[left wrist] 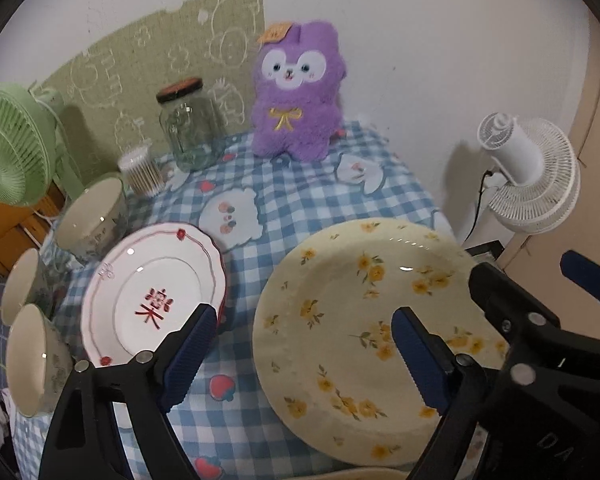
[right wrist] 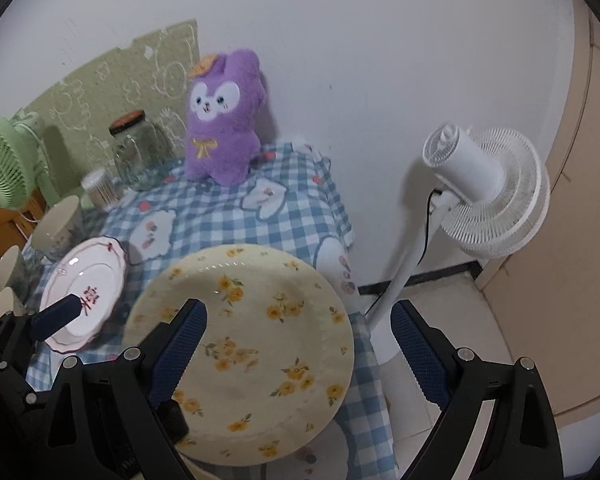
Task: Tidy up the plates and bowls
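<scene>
Yellow plate (left wrist: 364, 320) lies beside red-rimmed plate (left wrist: 156, 296), near 3 bowls (left wrist: 92, 220).

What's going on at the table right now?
Both grippers are open above the checked table, holding nothing. The left gripper hangs between the red plate and the yellow plate; the right gripper hangs over the yellow plate's right edge. Three bowls stand at the left, unstacked.
</scene>
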The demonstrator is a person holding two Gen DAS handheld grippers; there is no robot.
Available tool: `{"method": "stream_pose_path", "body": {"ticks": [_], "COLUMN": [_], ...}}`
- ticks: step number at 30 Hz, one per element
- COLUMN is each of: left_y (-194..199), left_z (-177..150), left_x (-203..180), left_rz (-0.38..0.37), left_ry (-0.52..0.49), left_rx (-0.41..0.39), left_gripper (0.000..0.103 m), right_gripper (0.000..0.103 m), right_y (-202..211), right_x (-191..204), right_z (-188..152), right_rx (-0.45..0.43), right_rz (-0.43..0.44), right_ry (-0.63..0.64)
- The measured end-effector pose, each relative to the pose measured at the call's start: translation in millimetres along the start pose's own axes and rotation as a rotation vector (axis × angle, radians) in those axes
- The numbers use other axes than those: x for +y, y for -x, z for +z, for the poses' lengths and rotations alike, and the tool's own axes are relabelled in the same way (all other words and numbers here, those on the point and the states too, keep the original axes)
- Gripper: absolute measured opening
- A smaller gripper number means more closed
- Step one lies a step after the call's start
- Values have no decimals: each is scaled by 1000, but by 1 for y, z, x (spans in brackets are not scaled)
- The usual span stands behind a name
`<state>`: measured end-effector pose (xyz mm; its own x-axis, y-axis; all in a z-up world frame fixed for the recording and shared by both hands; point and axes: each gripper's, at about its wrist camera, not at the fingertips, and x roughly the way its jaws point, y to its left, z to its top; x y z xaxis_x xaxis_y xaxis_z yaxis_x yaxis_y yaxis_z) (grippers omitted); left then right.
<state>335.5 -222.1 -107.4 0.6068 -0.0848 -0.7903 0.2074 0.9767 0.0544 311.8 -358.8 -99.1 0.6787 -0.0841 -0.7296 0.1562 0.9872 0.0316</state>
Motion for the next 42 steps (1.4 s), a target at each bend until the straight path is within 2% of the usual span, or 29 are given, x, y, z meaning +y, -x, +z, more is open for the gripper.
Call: {"method": "stream_pose_path", "body": {"ticks": [4, 8, 11, 13, 21, 25, 29, 32, 35, 42], "left_y": [-18, -26, -36, -42, -58, -62, -61, -61, -61, -60], "left_z": [-2, -5, -7, -8, -14, -17, -18, -18, -18, -18], "left_x": [3, 6, 8, 11, 17, 18, 13, 13, 14, 15], "left_rz": [6, 27, 26, 14, -12, -20, -13, -25, -30, -22], "left_ry": [10, 10, 13, 18, 46, 57, 33, 34, 35, 40], "left_rx": [44, 43, 74, 98, 152, 162, 145, 146, 139, 125], "left_gripper": [85, 85, 84, 76, 65, 61, 57, 54, 52, 48], "right_gripper": [95, 95, 95, 95, 91, 84, 64, 55, 51, 50], "right_y": [-21, -36, -46, -51, -67, -73, -79, -82, -85, -84], "right_x": [-6, -11, -14, -15, -16, -16, -18, -18, -19, -19], "right_z": [-4, -6, -9, -11, -17, -20, -23, -25, -26, -27], "right_rx": [45, 70, 90, 101, 136, 153, 171, 187, 189, 179], "right_rz": [2, -8, -10, -14, -27, -23, -17, -4, -21, -29], "right_ry": [-16, -23, -31, -31, -18, -19, -26, -29, -29, -34]}}
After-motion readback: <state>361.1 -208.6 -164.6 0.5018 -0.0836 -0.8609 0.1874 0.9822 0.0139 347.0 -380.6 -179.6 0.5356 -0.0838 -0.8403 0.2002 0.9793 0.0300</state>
